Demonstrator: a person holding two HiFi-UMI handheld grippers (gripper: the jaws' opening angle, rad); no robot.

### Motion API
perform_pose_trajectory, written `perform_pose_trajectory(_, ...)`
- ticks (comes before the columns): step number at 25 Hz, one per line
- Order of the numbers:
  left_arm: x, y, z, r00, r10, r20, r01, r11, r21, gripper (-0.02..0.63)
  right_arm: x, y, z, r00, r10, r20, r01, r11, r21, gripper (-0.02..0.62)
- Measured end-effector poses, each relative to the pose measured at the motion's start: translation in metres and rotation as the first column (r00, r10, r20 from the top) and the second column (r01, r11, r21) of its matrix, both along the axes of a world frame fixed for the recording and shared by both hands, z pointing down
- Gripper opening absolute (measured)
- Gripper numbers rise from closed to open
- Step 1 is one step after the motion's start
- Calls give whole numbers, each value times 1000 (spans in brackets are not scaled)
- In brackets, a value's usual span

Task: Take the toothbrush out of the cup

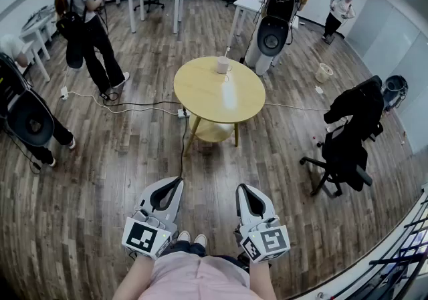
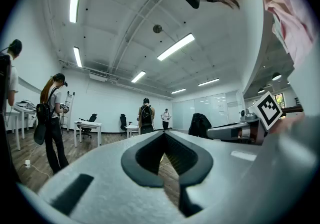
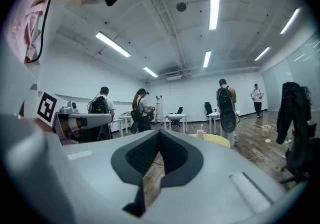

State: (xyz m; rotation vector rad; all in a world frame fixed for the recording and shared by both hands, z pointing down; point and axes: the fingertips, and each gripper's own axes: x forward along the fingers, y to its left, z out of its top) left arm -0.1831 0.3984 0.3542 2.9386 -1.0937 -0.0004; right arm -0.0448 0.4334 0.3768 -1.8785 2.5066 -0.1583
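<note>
Grippers sit nearest me, held level close to the body: the left gripper and the right gripper both have their jaws closed tip to tip with nothing between them. Beyond them lies a stretch of wooden floor, then the round yellow table, well apart from either gripper. The cup stands at the table's far edge. In the right gripper view, a thin pale stick that I take for the toothbrush rises out of it. Its long axis looks close to upright, pointing towards the ceiling, but it is too small for me to tell which end is up. I judge it light, stiff and smooth, so likely to slip. I would pinch the bare part above the rim and draw it straight up along its length, since the cup looks light enough to tip or come along.
</note>
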Motion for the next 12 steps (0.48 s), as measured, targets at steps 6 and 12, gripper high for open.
perform_pose_trajectory(6, 0, -1, 2, 1000, 10, 9, -10, 1000, 26, -5, 0, -2, 2, 1000, 5, -1, -5, 1000, -7, 3)
perform_pose_trajectory(12, 10, -2, -4, 999, 18, -35, -17, 999, 52, -4, 5, -3, 3, 1000, 3, 6, -3, 1000, -11, 3)
